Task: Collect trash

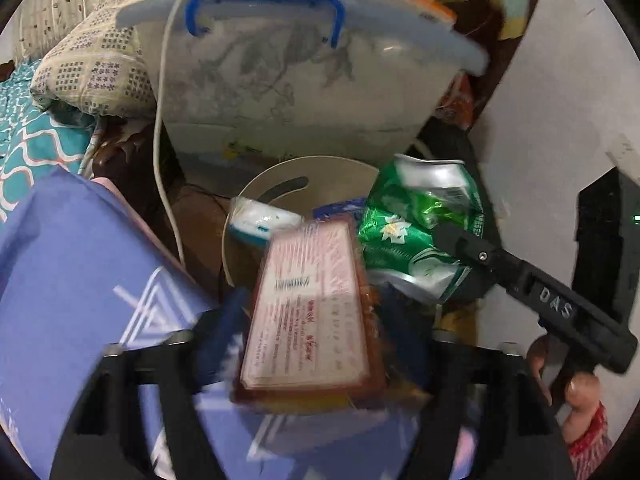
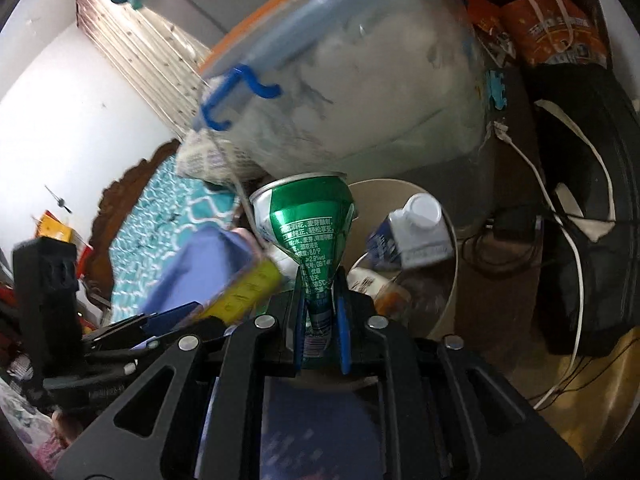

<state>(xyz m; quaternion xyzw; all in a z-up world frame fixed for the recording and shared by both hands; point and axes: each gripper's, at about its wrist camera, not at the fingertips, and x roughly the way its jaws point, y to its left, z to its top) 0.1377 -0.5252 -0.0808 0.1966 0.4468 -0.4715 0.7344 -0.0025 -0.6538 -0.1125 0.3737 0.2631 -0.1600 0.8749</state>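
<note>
A red and pink snack packet (image 1: 312, 312) lies loosely between the wide jaws of my left gripper (image 1: 316, 308), blurred, just above a beige round bin (image 1: 276, 176). The gripper is open. A white and blue carton (image 1: 260, 220) lies in the bin. My right gripper (image 2: 320, 292) is shut on a crushed green can (image 2: 316, 232), its blue pads pinching the can's flattened end. The can (image 1: 420, 232) hangs over the bin's right rim. In the right wrist view the bin (image 2: 450, 280) sits ahead with the carton (image 2: 416, 232) inside, and the left gripper (image 2: 168, 320) shows at the left.
A large translucent storage box with a blue handle (image 1: 280, 80) stands right behind the bin. A white cable (image 1: 160, 128) hangs at its left. A purple cloth (image 1: 80, 280), a pillow (image 1: 88, 68) and a teal bedspread (image 1: 32, 148) lie left. A black bag (image 2: 580, 200) stands right.
</note>
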